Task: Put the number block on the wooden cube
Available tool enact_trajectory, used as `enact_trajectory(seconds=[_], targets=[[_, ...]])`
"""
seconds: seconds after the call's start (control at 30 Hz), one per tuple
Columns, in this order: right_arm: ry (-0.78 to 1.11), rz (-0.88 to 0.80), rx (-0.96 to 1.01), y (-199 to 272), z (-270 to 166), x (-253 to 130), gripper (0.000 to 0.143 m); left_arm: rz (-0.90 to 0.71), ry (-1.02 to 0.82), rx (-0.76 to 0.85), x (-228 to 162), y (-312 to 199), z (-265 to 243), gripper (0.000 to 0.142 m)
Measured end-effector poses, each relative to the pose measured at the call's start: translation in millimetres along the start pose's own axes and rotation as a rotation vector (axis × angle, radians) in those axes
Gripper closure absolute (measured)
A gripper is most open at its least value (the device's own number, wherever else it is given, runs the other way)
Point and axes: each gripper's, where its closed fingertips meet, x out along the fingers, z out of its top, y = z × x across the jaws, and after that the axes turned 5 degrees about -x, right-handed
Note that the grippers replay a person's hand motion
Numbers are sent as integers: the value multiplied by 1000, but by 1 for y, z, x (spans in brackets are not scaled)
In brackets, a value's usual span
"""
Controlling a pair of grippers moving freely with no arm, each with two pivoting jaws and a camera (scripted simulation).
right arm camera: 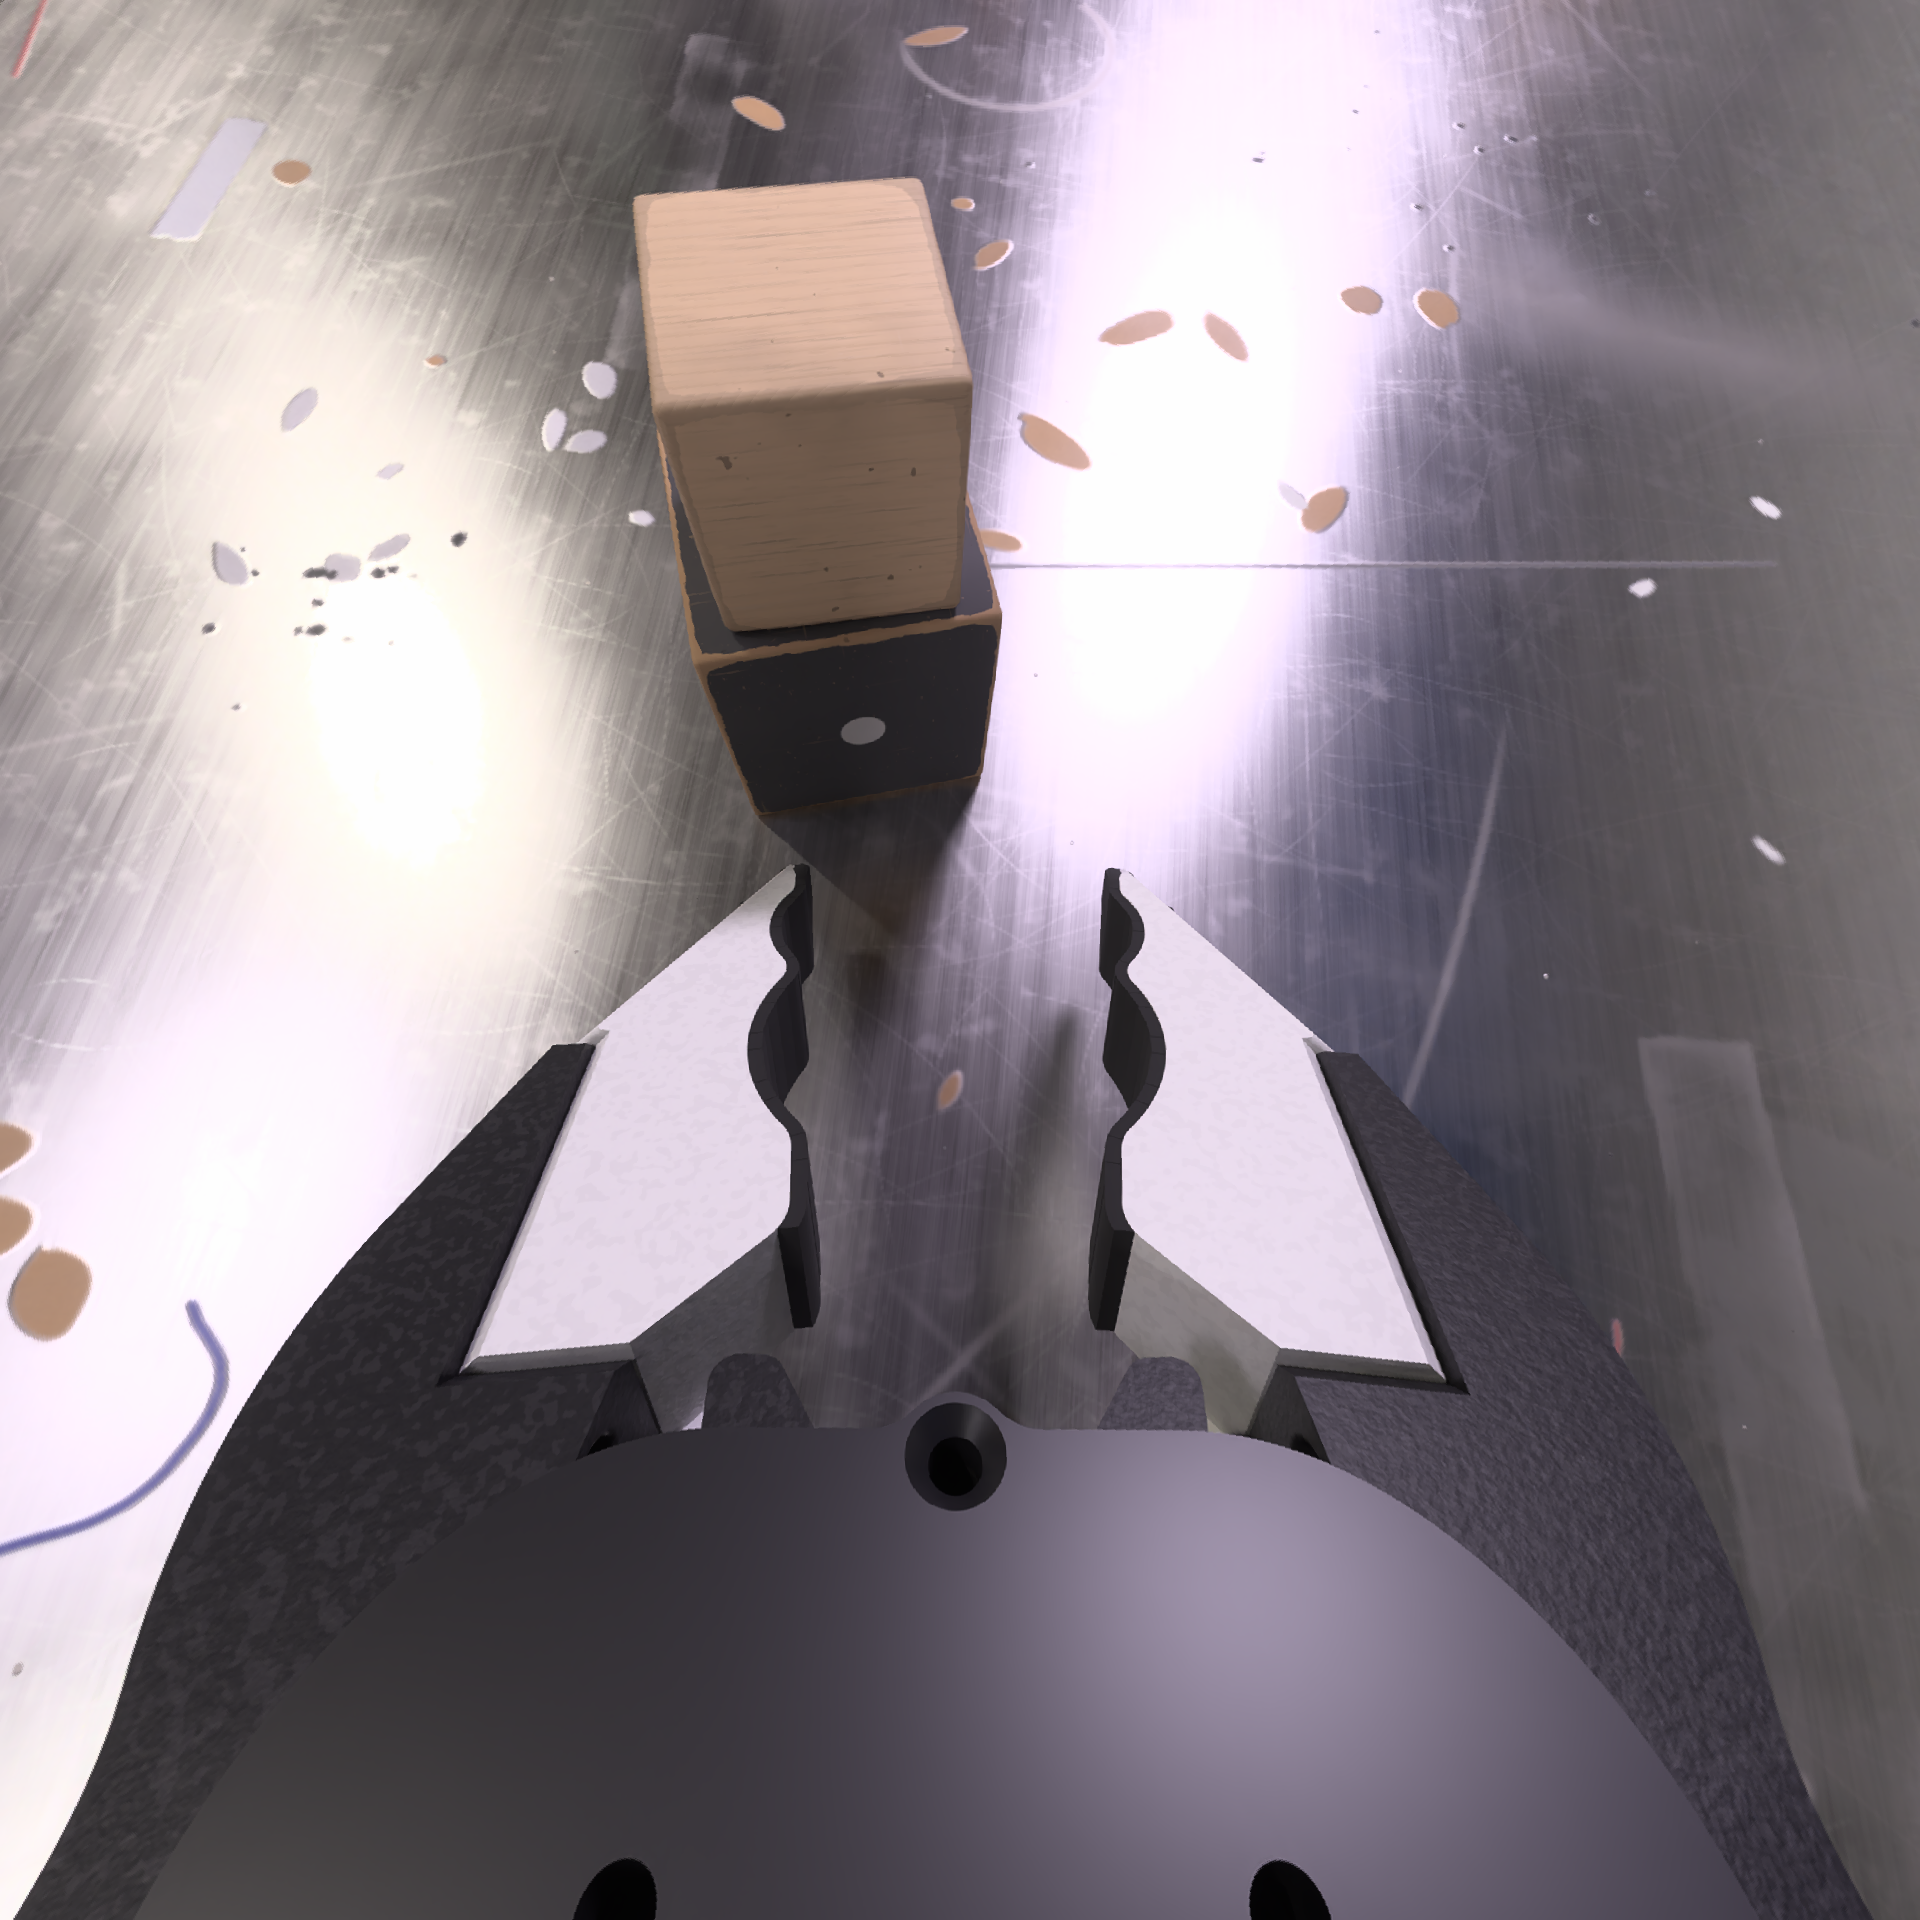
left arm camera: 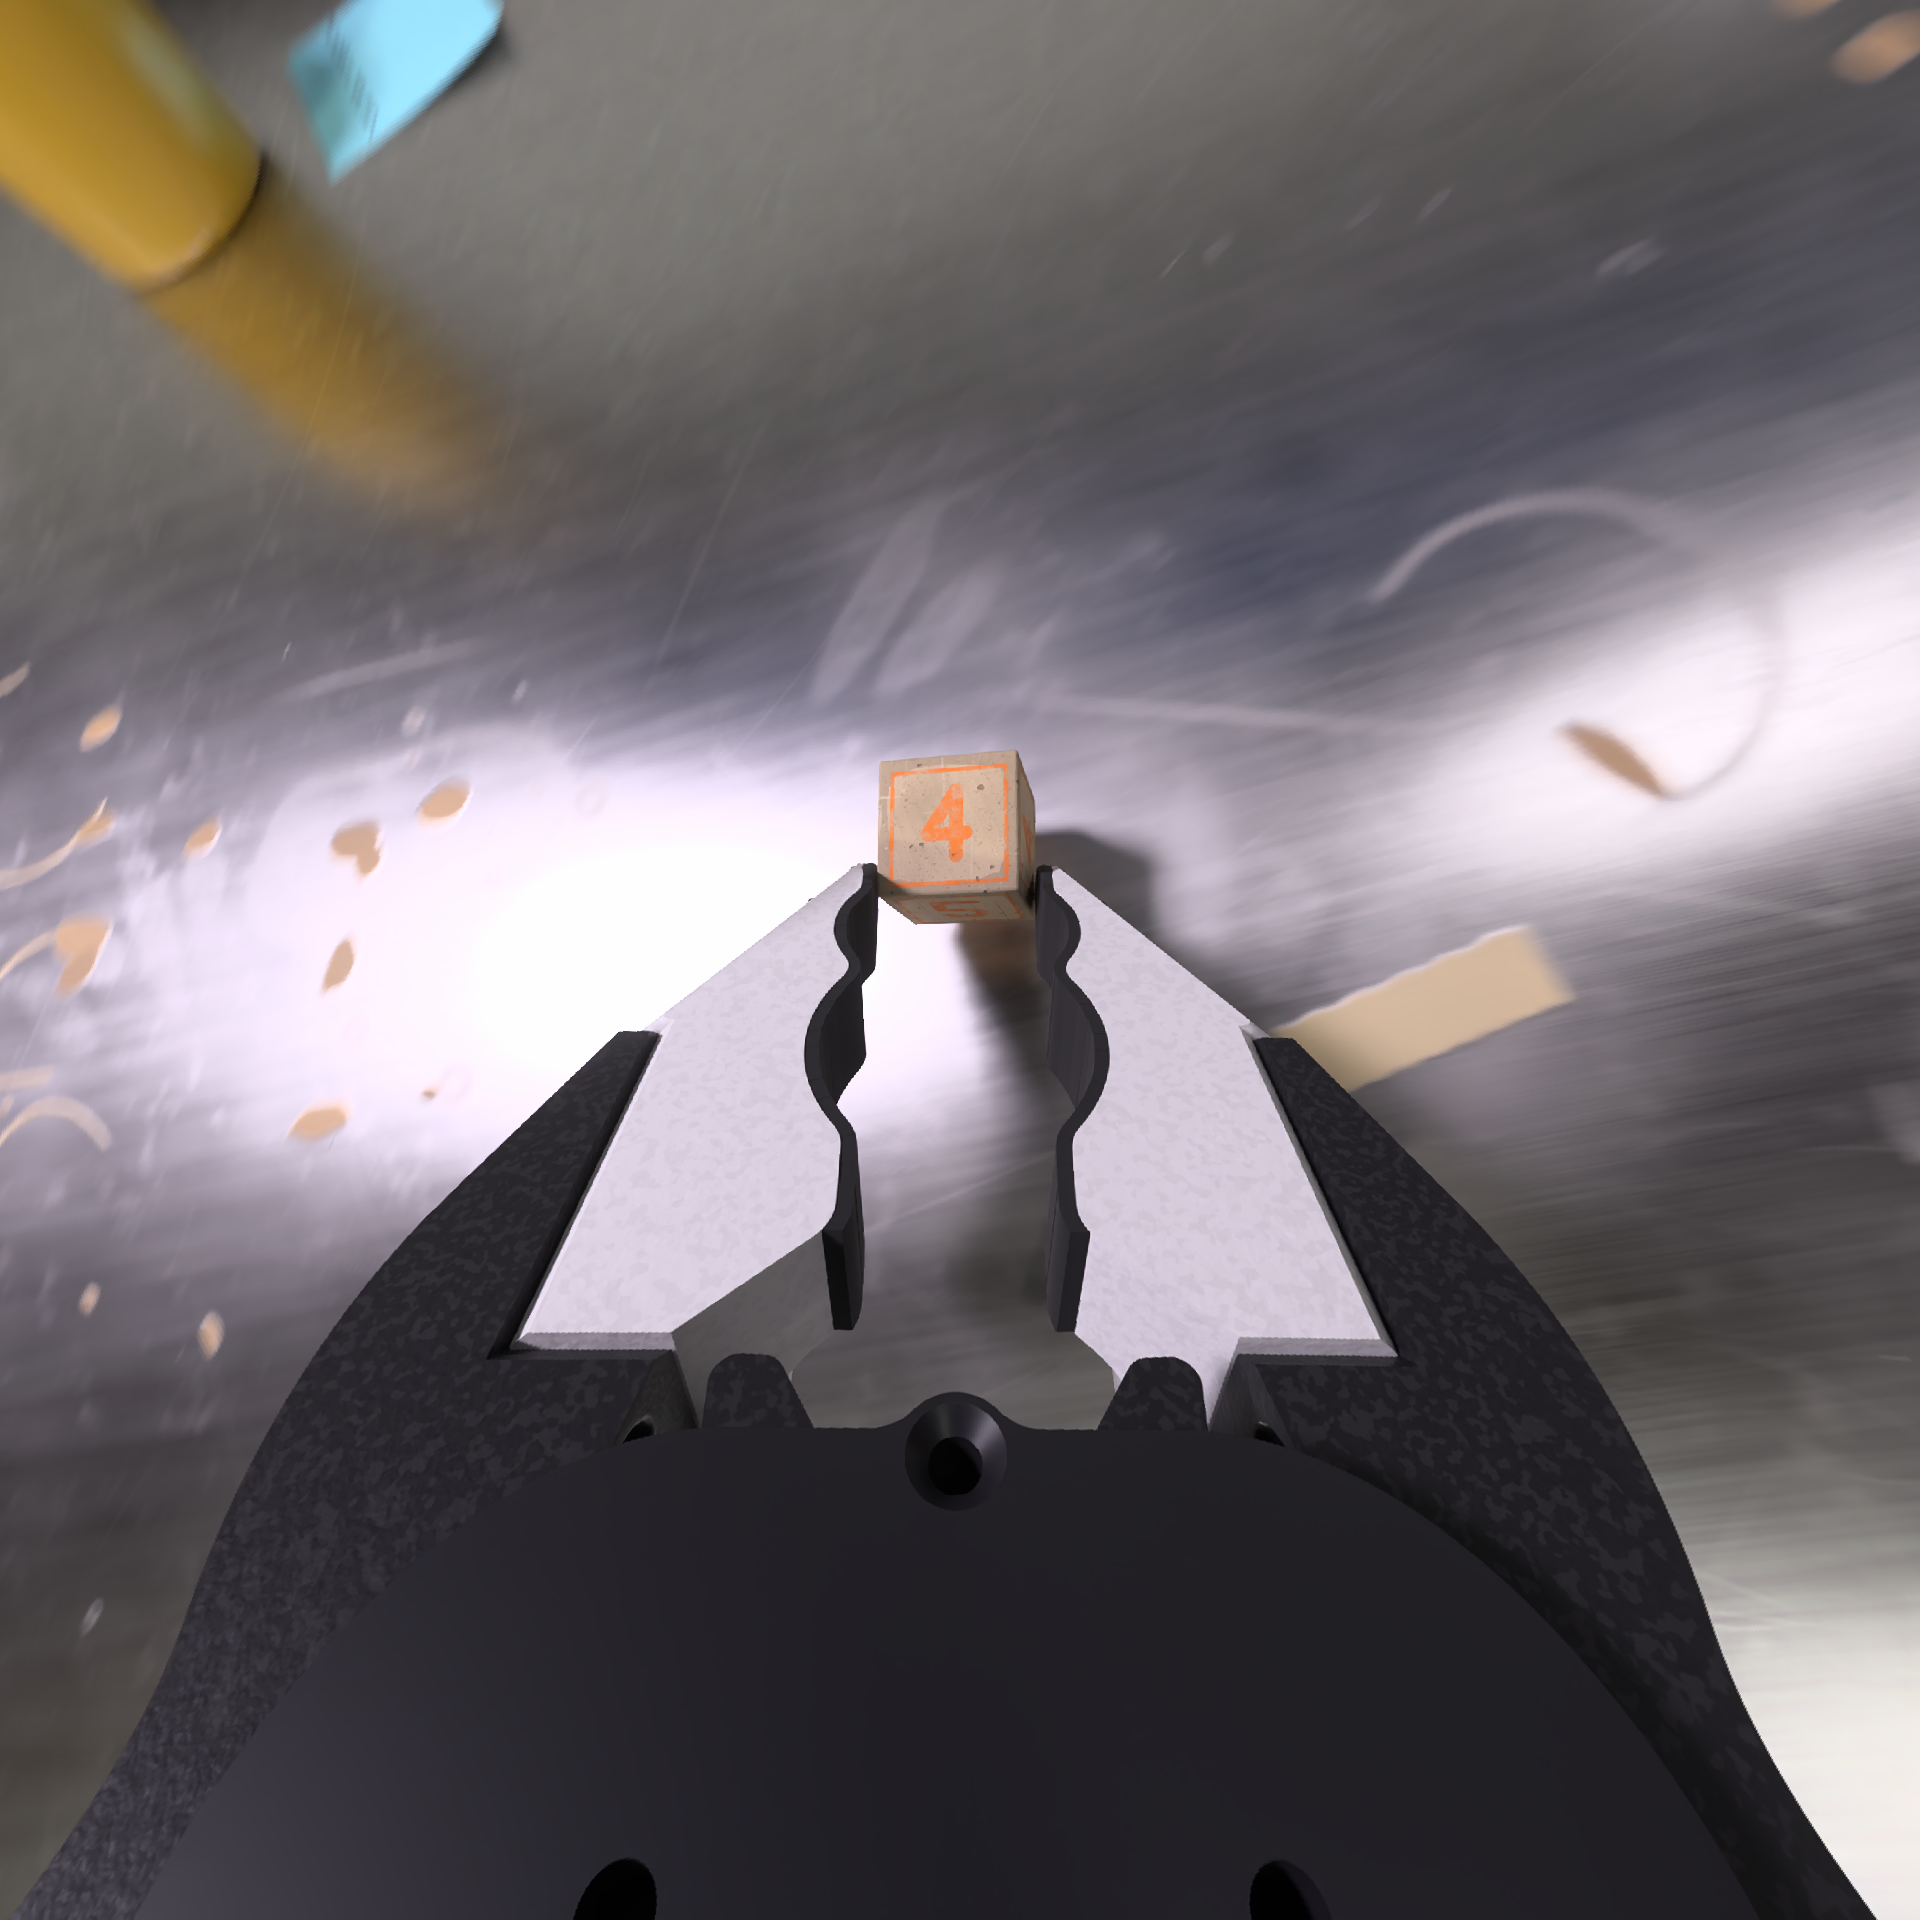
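In the left wrist view, a small pale number block (left arm camera: 951, 831) with orange markings sits between the tips of my left gripper (left arm camera: 956, 883). The jaws are shut on its lower part and hold it above the scratched metal table; its shadow falls below it. In the right wrist view, a plain wooden cube (right arm camera: 805, 405) stands on top of a black cube with a white dot (right arm camera: 852, 717). My right gripper (right arm camera: 956, 894) is open and empty, just short of this stack and a little to its right.
In the left wrist view, a yellow cylinder (left arm camera: 135, 156) lies at the top left, a light blue card (left arm camera: 390, 73) lies beside it, and a tan strip (left arm camera: 1423, 1003) lies on the right. Tan flecks (right arm camera: 1049, 442) dot the metal table (right arm camera: 1455, 675) around the stack.
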Motion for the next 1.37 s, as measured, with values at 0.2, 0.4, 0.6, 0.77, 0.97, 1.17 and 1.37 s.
enact_trajectory(seconds=[0.2,0.4,0.6,0.77,0.97,1.17,1.37], targets=[[-5,-19,16,-7,0,-1,89,-355,-215,185,-34,-137,81,113],[2,-30,1,-7,-1,0,91,-706,-297,455,-73,-301,135,113],[3,-24,-7,-5,-1,0,92,-779,-171,614,-64,-351,138,113],[1,-23,-6,-6,-1,0,92,-799,-118,631,-58,-356,135,114],[-43,-119,51,-39,8,2,92,-778,-217,551,-65,-327,141,78],[1,-282,87,-102,20,30,98,-617,-185,401,-10,-269,108,91],[76,-351,188,-134,26,57,84,-578,-105,394,30,-262,86,96]])
